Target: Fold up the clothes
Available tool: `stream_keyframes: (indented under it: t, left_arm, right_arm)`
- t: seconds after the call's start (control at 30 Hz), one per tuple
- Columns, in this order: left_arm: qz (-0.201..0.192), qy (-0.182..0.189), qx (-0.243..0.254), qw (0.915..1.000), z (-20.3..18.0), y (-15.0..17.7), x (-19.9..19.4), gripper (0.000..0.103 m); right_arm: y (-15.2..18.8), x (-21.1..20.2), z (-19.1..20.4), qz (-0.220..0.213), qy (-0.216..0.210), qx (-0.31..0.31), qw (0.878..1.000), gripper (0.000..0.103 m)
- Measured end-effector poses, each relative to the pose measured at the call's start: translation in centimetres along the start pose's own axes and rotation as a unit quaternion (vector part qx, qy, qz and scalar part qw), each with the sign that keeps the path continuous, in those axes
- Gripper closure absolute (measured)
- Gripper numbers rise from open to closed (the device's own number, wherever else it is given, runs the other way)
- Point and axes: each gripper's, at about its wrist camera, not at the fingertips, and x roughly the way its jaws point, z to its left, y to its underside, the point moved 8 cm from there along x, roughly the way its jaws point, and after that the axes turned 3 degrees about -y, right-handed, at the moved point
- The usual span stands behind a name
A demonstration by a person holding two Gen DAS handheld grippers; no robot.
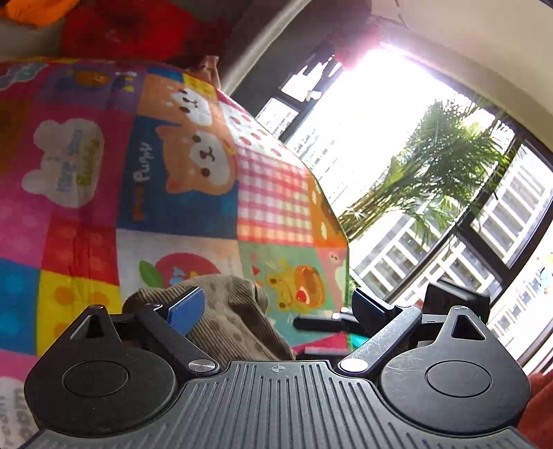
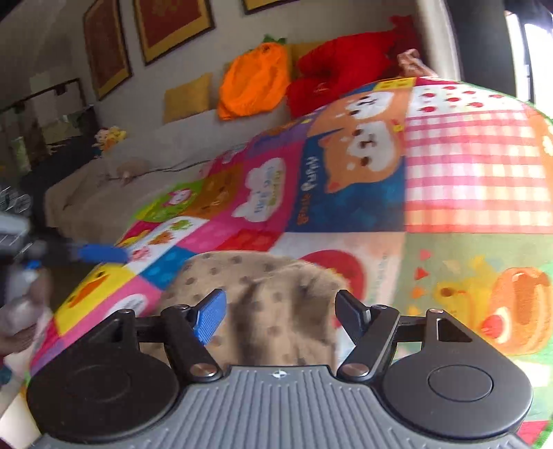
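Two grippers are yours to mind, and both stand spread wide with nothing between the fingers. Your right gripper [image 2: 280, 317] hangs just over the tan dotted garment [image 2: 262, 286], which bulges up between its blue pad and its black one without being pinched. Your left gripper [image 1: 276, 307] sits at the same cloth's edge; the garment [image 1: 228, 311] lies bunched beside its blue pad, again unheld.

That garment rests in a rumpled heap at the near end of the patchwork cartoon blanket [image 2: 345, 207]. No flat panel or crisp crease shows, so by my reading it is not folded as it lies. Whether it is a loose bundle part-way through or one simply dropped there, the blur and the close view will not settle.

Counted: one garment, one blanket, one orange cushion [image 2: 255, 83], one red plush [image 2: 338, 72] and three framed pictures [image 2: 172, 27] on the wall.
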Motion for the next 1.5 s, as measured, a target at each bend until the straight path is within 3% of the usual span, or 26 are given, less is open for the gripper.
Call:
stream_keyframes:
  t: [0.03, 0.2, 0.37, 0.47, 0.6, 0.67, 0.77, 0.87, 1.03, 1.07, 1.17, 1.27, 1.33, 1.4, 1.5]
  left_arm:
    - [-0.009, 0.003, -0.009, 0.9999, 0.4, -1.0, 0.5, 0.008]
    - [0.046, -0.033, -0.035, 0.9978, 4.1, 0.2, 6.7, 0.016]
    - [0.037, -0.045, -0.02, 0.9981, 3.3, -0.2, 5.6, 0.015]
    - [0.019, -0.027, -0.023, 0.9992, 2.3, -0.3, 3.4, 0.009]
    - [0.01, 0.011, -0.034, 0.9993, 1.1, 0.5, 1.7, 0.008]
    - [0.018, -0.001, -0.042, 0.999, 1.8, 0.9, 2.4, 0.008]
    - [0.017, 0.005, -0.069, 0.9974, 2.9, 0.9, 3.3, 0.008]
    - [0.016, 0.011, -0.087, 0.996, 3.7, 0.5, 4.7, 0.008]
    - [0.023, -0.012, -0.057, 0.9981, 3.7, 0.1, 6.6, 0.008]
    - [0.024, -0.015, -0.052, 0.9982, 3.7, 0.1, 6.8, 0.008]
    - [0.026, -0.013, -0.054, 0.9981, 4.0, 0.0, 7.1, 0.008]
    - [0.028, -0.018, -0.056, 0.9979, 4.2, -0.1, 7.3, 0.008]
    - [0.029, -0.025, -0.054, 0.9978, 4.2, -0.3, 7.3, 0.008]
    - [0.025, -0.026, -0.065, 0.9973, 3.9, -0.8, 6.4, 0.008]
    - [0.001, -0.051, -0.06, 0.9969, 3.2, -1.5, 3.4, 0.004]
  right_arm:
    - [0.6, 0.5, 1.3, 0.01, -0.025, -0.004, 1.0, 0.032]
    - [2.4, 1.3, 2.0, 0.034, -0.031, -0.01, 0.999, 0.032]
    - [3.1, 1.5, 1.8, 0.044, -0.029, -0.007, 0.999, 0.031]
    - [0.4, -0.3, -1.1, -0.003, 0.008, 0.013, 1.0, 0.029]
    - [-1.8, -0.2, -5.2, -0.036, 0.054, 0.049, 0.997, 0.029]
    - [-2.6, 1.1, -6.4, -0.042, 0.073, 0.044, 0.995, 0.03]
    - [-1.6, 4.7, -6.9, -0.003, 0.105, 0.003, 0.994, 0.033]
    - [0.6, 7.5, -7.5, 0.039, 0.173, -0.083, 0.981, 0.033]
    - [1.1, 5.3, -7.9, 0.035, 0.218, -0.12, 0.968, 0.033]
    - [1.0, 4.6, -7.9, 0.031, 0.218, -0.116, 0.969, 0.033]
    - [0.2, 1.9, -6.0, 0.008, 0.142, -0.063, 0.988, 0.033]
    - [0.5, 0.3, -2.2, -0.002, 0.018, -0.018, 1.0, 0.033]
    - [2.0, 1.0, 0.1, 0.027, -0.037, -0.002, 0.999, 0.032]
    - [4.4, 2.9, 1.3, 0.063, -0.021, -0.024, 0.998, 0.031]
    - [5.1, 2.8, 0.5, 0.06, -0.004, -0.018, 0.998, 0.026]
